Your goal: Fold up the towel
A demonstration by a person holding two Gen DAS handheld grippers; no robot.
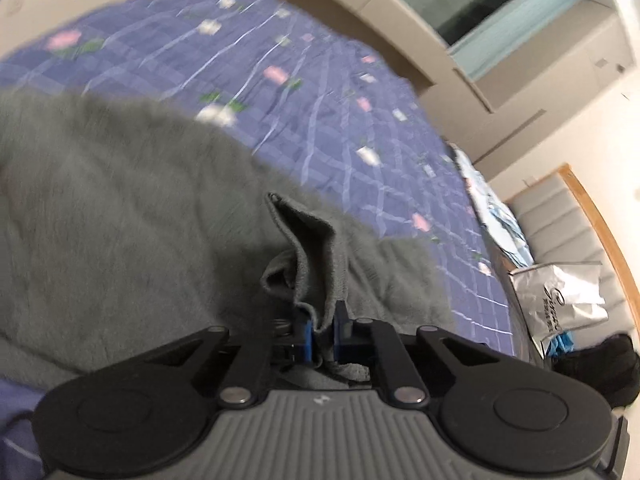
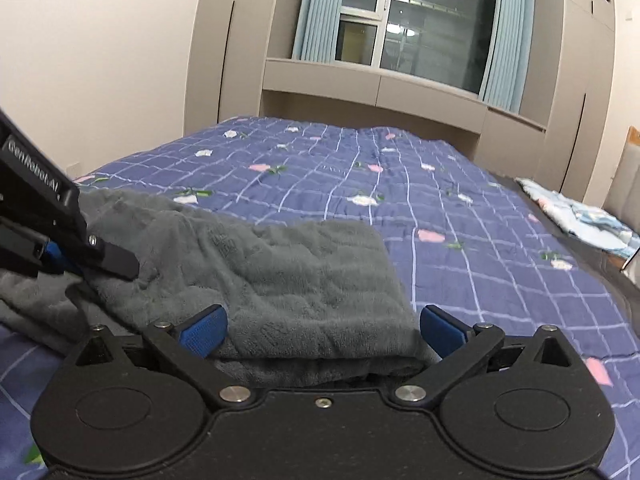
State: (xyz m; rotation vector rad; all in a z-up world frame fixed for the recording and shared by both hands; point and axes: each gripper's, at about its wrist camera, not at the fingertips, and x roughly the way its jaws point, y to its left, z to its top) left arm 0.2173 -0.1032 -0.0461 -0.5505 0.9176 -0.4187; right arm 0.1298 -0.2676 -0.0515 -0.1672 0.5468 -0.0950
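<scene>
A grey plush towel (image 2: 304, 280) lies folded on the blue checked bedspread (image 2: 460, 216). In the left wrist view my left gripper (image 1: 322, 330) is shut on a bunched corner of the towel (image 1: 120, 208), which stands up between the blue pads. My right gripper (image 2: 322, 330) is open, its blue pads (image 2: 204, 330) spread wide at either side of the towel's near folded edge, nothing pinched between them. The left gripper (image 2: 116, 264) also shows at the left of the right wrist view, low over the towel's left part.
The bed (image 1: 280, 60) fills most of both views. A light blue folded cloth (image 2: 580, 216) lies at its right edge. A silver bag (image 1: 560, 300) leans against the padded headboard (image 1: 560, 216). Cabinets and a curtained window (image 2: 400, 20) stand behind the bed.
</scene>
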